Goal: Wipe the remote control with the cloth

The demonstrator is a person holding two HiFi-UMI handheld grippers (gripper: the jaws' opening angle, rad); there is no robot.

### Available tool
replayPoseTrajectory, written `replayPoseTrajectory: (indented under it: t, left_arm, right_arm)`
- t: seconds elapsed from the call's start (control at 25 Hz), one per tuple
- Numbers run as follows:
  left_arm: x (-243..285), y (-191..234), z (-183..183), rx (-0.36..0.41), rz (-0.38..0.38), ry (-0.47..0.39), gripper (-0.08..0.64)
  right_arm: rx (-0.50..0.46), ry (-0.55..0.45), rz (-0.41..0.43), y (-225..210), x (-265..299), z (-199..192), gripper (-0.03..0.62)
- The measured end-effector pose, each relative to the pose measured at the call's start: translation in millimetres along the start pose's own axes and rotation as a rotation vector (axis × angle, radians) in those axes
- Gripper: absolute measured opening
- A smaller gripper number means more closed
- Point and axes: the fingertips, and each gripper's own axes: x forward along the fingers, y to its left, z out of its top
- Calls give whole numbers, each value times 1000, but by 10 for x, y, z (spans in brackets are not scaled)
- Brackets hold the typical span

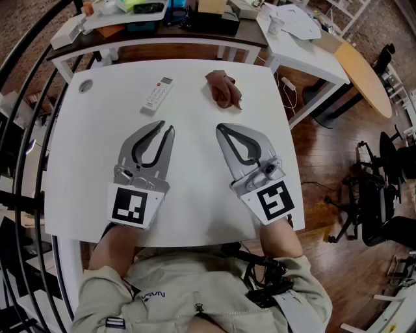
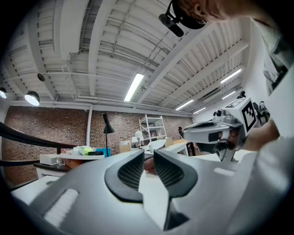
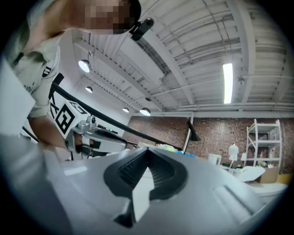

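Note:
A white remote control lies on the white table, far left of centre. A crumpled brown cloth sits to its right near the far edge; a sliver of this cloth shows past the jaws in the left gripper view. My left gripper rests on the table a short way nearer than the remote, tips almost touching, holding nothing. My right gripper lies beside it, nearer than the cloth, shut and empty. Neither gripper touches the remote or the cloth.
A small grey disc sits at the table's far left corner. Behind stand a cluttered desk and a second white table. Office chairs stand on the wooden floor at right, a black railing curves at left.

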Motion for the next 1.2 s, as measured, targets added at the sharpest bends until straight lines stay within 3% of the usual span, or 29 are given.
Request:
replayPoseTrajectory:
  t: [0.16,0.28,0.44,0.6,0.72,1.0,1.2]
  left_arm:
    - [39,70,230,8,7,-14,112]
    - [133,189,408,44,10,-17,155]
    - [310,438,605,130,12,-47,214]
    - [506,735,707,91,44,-49,264]
    - [635,983,676,63,79,-44,303]
    - [907,1239,479,17,93,33,307]
    - [1040,1306,66,-11,95,151,336]
  right_arm:
    - [-11,-34,-33,-155,-6,219,5]
    - [-81,-7,-46,-297,98,342,131]
    - [-140,8,-72,-548,282,473,184]
    - [-140,31,-99,-874,516,446,229]
    - [-87,48,-144,-1164,651,399,256]
    - [-36,45,-242,-1565,775,359,256]
    - [-39,98,-243,-1634,867,162,256]
